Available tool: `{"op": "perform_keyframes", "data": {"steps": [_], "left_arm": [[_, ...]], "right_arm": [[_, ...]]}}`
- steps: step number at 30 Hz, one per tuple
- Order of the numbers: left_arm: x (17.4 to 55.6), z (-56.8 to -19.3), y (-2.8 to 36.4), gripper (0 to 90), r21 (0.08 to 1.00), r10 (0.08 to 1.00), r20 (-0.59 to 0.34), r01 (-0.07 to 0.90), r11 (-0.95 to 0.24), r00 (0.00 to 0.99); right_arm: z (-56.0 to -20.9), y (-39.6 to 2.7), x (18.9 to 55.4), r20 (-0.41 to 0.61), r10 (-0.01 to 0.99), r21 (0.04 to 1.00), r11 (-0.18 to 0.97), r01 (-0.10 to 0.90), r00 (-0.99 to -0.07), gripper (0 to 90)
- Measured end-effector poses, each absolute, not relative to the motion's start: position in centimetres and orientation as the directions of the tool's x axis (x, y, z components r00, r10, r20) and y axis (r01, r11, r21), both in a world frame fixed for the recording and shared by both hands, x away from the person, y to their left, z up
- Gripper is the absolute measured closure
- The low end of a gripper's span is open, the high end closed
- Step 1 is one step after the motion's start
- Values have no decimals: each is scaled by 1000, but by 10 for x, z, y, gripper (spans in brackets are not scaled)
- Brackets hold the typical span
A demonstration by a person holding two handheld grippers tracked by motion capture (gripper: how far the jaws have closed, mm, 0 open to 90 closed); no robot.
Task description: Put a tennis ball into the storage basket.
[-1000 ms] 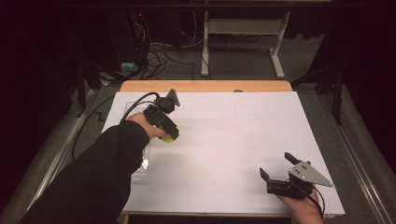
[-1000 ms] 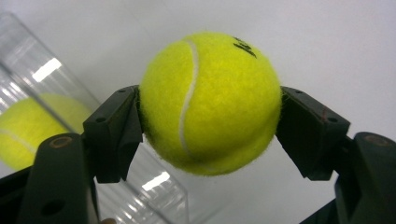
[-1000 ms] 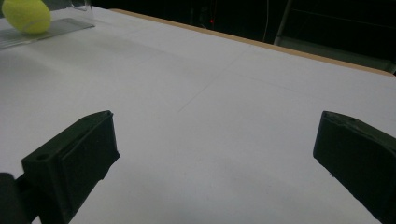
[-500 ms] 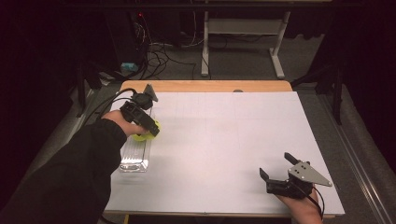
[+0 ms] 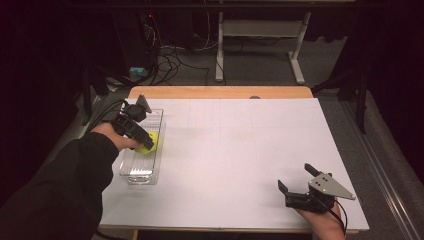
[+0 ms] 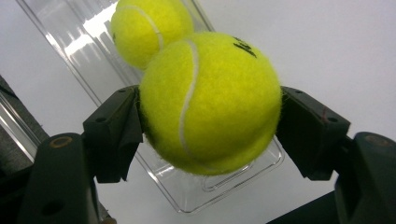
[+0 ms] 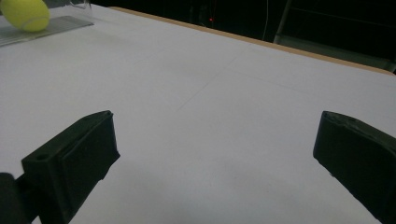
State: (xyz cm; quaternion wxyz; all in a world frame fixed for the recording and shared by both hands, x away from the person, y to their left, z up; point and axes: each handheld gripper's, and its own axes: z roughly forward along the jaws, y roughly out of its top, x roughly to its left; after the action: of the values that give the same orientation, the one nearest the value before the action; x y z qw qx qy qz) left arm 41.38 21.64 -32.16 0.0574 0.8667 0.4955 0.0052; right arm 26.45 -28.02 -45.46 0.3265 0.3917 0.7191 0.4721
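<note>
A yellow tennis ball (image 5: 149,141) (image 6: 210,102) is clamped between the pads of my left gripper (image 5: 145,139) (image 6: 210,126), which is shut on it. The ball hangs just above a clear plastic tray (image 5: 140,173) (image 6: 187,198) at the left side of the white table. Beneath it in the left gripper view, a second tennis ball (image 6: 149,25) appears to lie in the tray. My right gripper (image 5: 296,177) (image 7: 217,154) rests near the front right edge, open with nothing between its jaws. Far off in its view a yellow ball (image 7: 21,14) shows at the tray (image 7: 46,25).
White paper covers the table (image 5: 240,150), with a wooden strip (image 5: 220,92) along the far edge. Cables and a table frame (image 5: 260,30) lie on the dark floor beyond. The person's dark sleeve (image 5: 65,190) crosses the front left corner.
My left gripper has carried the ball leftward from the table surface beside the tray to above the tray. The right gripper has stayed put.
</note>
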Motion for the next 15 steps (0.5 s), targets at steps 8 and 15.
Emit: {"op": "perform_keyframes", "data": {"steps": [8,15], "left_arm": [[410,-323,228,274,102,870,-44,869,-484,490],[410,-327,231,274,87,871,-42,870,-485,489]], "right_arm": [[-455,-280,264,-99,872,935,247,256,-479,0],[-455,-280,265,-101,871,934,249,254,-481,0]]}}
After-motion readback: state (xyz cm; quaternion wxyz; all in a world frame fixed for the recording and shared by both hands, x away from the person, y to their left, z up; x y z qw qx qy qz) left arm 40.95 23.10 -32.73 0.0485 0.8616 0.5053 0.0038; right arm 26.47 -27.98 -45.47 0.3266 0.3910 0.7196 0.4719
